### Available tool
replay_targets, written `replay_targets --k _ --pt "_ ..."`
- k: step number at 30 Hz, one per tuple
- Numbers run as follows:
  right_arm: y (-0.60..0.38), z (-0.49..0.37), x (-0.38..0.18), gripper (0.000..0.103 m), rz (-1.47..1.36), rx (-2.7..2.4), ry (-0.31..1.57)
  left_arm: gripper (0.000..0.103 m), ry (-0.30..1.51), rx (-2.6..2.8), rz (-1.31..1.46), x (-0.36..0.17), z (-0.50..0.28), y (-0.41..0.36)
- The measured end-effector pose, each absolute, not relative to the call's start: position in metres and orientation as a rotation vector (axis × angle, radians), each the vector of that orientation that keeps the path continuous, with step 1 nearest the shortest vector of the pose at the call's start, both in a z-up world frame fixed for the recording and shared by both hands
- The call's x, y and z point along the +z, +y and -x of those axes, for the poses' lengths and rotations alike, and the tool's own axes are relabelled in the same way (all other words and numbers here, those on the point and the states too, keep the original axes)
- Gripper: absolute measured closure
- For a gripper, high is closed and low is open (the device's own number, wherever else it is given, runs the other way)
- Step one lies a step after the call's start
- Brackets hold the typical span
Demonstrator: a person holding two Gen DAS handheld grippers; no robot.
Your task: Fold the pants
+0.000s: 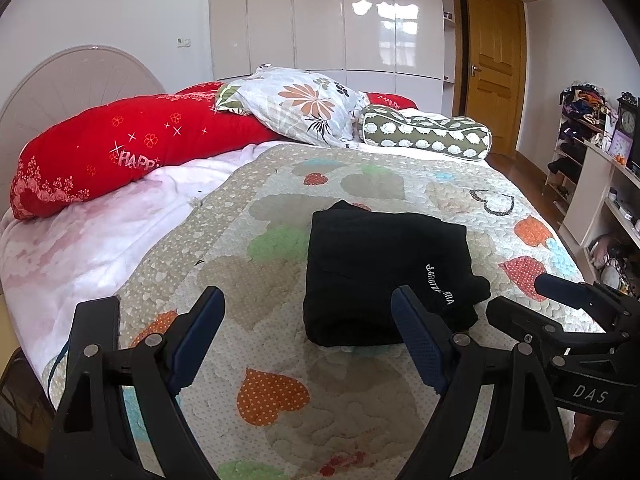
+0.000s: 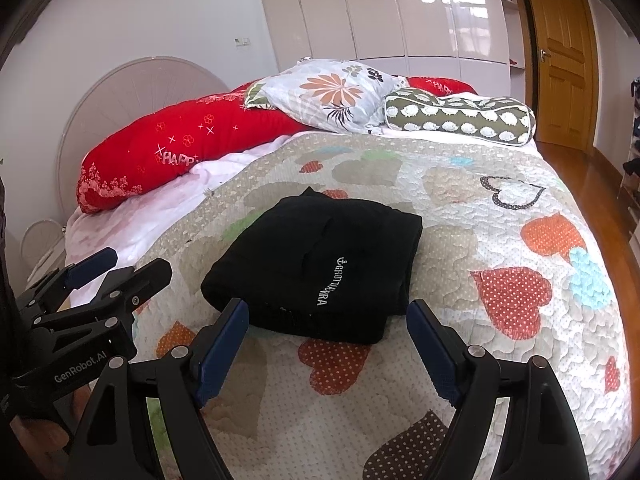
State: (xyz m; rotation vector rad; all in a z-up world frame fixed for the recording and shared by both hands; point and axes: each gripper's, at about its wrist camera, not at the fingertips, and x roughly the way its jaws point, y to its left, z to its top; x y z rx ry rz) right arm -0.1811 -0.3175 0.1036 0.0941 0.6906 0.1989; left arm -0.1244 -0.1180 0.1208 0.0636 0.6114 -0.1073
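Both tongs hang over the bed with their jaws spread wide and nothing between them. Left tongs (image 1: pixel 308 300) sit low and close to the camera, with blue pads on black arms. Right tongs (image 2: pixel 328 312) look the same. Each pair also shows at the edge of the other's view, so they are side by side.

Under them lies the big bed, covered by a quilt (image 2: pixel 480 208) with hearts in red, orange, green and blue. A pink and white blanket (image 1: pixel 80 232) peeks out on the far left side of the quilt. At the head of the bed lies a long red pillow (image 1: pixel 120 152), then a flowery pillow (image 1: pixel 304 104), then a green roll pillow (image 1: pixel 428 132) with white shapes on it. Behind the bed stand white closet doors (image 1: pixel 320 12) and a brown door (image 1: pixel 494 56).

Black pants (image 2: pixel 320 264) lie on the quilt, folded up into a small thick square. White letters run along the top of them. The pants rest just past the tips of the tongs, touching neither pair. From the left tongs they sit ahead and a bit to the right. From the right tongs they sit straight ahead, in line with the gap between the two pads.
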Motion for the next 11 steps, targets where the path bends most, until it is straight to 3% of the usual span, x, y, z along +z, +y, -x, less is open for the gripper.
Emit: replay_targets --k 11 --pt "-0.3164 0.1835 0.1026 0.020 -0.081 0.201 0.699 0.017 0.605 -0.144 -0.060 0.1181 0.1248 -0.1182"
